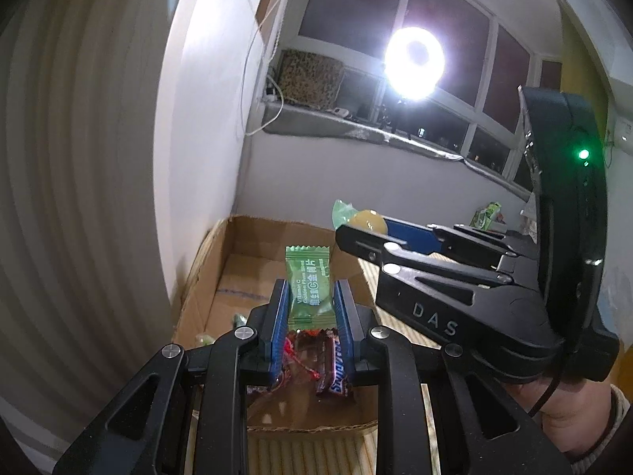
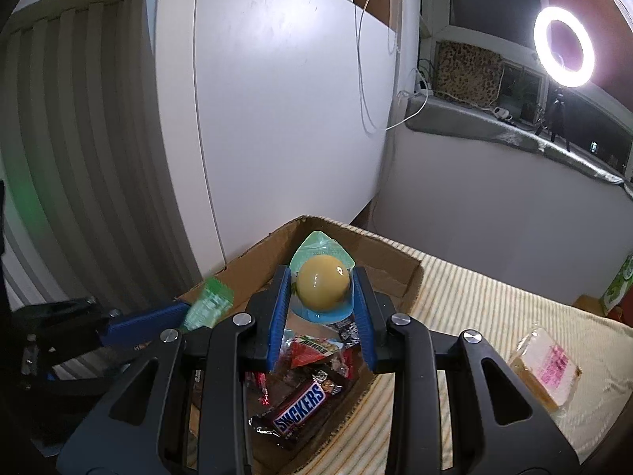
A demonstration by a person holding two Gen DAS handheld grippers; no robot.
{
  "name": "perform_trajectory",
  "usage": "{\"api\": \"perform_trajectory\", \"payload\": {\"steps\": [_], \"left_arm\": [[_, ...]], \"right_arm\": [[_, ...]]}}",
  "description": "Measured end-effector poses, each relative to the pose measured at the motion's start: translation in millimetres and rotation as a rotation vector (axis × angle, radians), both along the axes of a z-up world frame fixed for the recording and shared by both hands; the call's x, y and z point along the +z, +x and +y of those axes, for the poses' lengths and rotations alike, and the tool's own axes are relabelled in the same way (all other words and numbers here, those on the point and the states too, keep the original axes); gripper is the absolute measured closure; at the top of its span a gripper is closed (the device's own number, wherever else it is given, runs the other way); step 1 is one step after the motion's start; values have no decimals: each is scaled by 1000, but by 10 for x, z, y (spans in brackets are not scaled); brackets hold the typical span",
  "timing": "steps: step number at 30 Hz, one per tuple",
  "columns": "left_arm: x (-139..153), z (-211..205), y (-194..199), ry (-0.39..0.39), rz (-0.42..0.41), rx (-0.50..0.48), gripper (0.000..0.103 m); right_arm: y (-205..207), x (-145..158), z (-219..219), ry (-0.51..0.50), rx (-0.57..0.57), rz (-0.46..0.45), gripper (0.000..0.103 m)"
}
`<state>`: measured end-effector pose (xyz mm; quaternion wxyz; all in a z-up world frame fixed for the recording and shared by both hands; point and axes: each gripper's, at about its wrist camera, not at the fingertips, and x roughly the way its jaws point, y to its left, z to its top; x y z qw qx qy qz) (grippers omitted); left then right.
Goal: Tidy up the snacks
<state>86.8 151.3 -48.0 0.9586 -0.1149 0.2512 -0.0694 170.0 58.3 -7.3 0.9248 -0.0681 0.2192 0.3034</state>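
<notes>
Left gripper (image 1: 309,308) pinches the green sachet (image 1: 307,285), right gripper (image 2: 322,297) the jelly cup (image 2: 323,289); lower each well inside the cardboard box (image 2: 399,273) before releasing, so neither bounces out

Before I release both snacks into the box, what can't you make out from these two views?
- Cardboard box floor, left wrist view: the left gripper and its green sachet cover most of it.
- Snacks beneath the Snickers bar, right wrist view: overlapping, unreadable.
- Jelly cup label: hidden behind its dome.
- Pink-labelled packet: print blurred.
</notes>
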Motion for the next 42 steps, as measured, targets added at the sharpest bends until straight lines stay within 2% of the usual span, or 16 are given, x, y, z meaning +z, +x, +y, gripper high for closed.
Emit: {"api": "perform_trajectory", "payload": {"steps": [9, 11, 12, 13, 14, 16, 18, 21, 32, 38, 42], "left_arm": [[-265, 56, 147, -29, 89, 17, 82], [-301, 66, 171, -25, 104, 36, 81], [-317, 75, 174, -21, 109, 49, 79], [-332, 92, 177, -14, 119, 73, 66], [-349, 126, 156, -1, 132, 109, 58], [-347, 187, 103, -1, 134, 163, 28], [-329, 247, 45, -22, 115, 190, 23], [-290, 270, -20, -44, 118, 204, 23], [-123, 195, -308, -16, 86, 233, 23], [-78, 122, -304, -6, 74, 243, 23], [-42, 87, -359, 2, 59, 242, 23]], "right_arm": [[218, -253, 99, -24, 34, 51, 69], [231, -304, 132, -49, 43, 64, 62], [239, -312, 124, -52, 32, 56, 54], [230, -308, 92, -41, 20, 43, 46], [222, -298, 40, -20, 19, 40, 43], [185, -279, -16, -9, 15, 29, 39], [122, -263, -44, -9, 20, 16, 39], [-4, -233, -73, -19, 19, -10, 39], [-255, -143, -258, 11, 20, -36, 36], [-330, -82, -362, 46, 7, -62, 35], [-356, -71, -434, 65, -22, -76, 15]]}}
